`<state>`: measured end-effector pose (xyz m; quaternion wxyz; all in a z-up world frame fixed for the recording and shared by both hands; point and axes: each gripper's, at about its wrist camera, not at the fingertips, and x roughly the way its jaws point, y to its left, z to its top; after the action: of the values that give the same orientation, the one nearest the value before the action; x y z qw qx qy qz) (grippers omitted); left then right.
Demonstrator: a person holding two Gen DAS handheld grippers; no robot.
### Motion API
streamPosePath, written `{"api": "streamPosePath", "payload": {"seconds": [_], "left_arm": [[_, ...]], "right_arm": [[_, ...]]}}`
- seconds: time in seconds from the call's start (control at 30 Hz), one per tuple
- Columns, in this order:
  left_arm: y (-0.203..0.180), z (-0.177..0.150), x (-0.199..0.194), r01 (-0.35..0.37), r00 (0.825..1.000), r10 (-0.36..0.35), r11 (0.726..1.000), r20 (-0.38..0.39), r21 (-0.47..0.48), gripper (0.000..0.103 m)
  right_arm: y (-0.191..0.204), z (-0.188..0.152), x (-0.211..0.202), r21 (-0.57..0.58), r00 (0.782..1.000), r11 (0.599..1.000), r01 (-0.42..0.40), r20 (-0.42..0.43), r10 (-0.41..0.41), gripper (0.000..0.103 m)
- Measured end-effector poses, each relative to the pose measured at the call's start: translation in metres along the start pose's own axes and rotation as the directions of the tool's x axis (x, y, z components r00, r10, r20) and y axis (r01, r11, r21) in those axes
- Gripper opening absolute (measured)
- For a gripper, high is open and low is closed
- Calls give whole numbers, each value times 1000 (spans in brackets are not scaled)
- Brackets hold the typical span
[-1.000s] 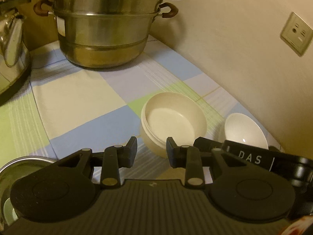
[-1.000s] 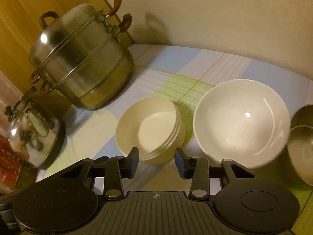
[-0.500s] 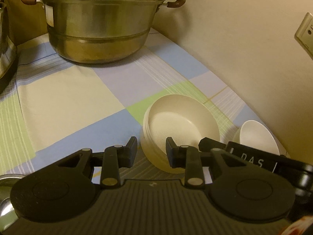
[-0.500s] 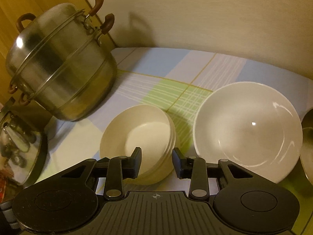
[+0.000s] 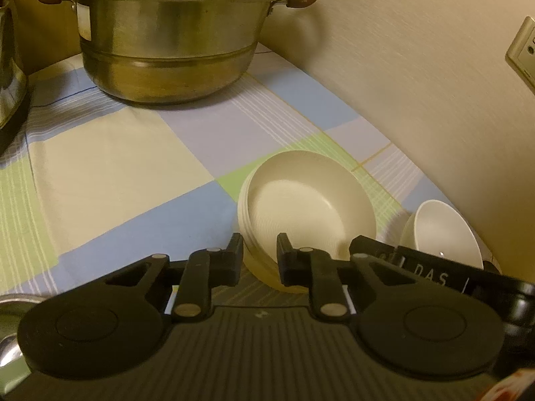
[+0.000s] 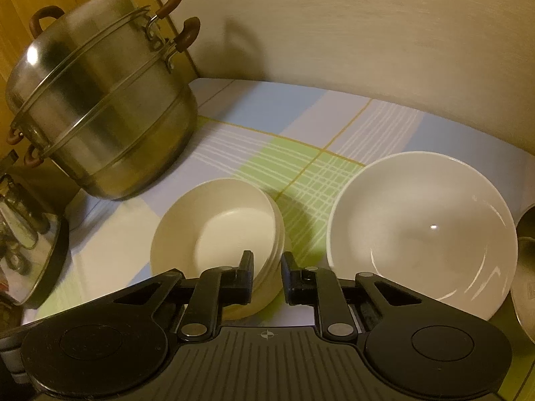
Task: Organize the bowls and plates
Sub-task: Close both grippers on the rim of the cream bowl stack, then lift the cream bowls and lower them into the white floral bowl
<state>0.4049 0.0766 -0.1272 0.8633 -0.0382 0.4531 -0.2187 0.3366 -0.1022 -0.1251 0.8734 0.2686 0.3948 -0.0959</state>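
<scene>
A stack of cream bowls sits on the checked cloth. My left gripper straddles the stack's near left wall; its jaws are closing, one finger outside, one inside, both touching it. From the other side my right gripper straddles the stack's right rim, jaws closing too, and the rim fills the gap. Just right of the stack stands a larger white bowl, untouched. In the left wrist view the right gripper's black body partly hides it.
A big steel steamer pot stands at the back left. A steel kettle is on the left and steel bowls at the right edge. The wall runs close behind the bowls.
Both grippers came down and forward onto the cream stack. Their jaws narrowed from wide apart to pinching the stack's rim on opposite sides. The bowls have not shifted.
</scene>
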Motion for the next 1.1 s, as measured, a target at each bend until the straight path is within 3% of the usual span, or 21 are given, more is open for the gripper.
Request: {"api": "streamPosePath", "payload": {"seconds": [0.47, 1.1], "left_arm": [[-15, -40, -46, -29, 1000, 29, 999, 11, -29, 19], [-73, -87, -109, -23, 998, 25, 999, 53, -38, 19]], "right_arm": [[-16, -18, -40, -18, 994, 996, -88, -65, 87, 16], [-63, -37, -122, -33, 982, 986, -166, -95, 162, 16]]}}
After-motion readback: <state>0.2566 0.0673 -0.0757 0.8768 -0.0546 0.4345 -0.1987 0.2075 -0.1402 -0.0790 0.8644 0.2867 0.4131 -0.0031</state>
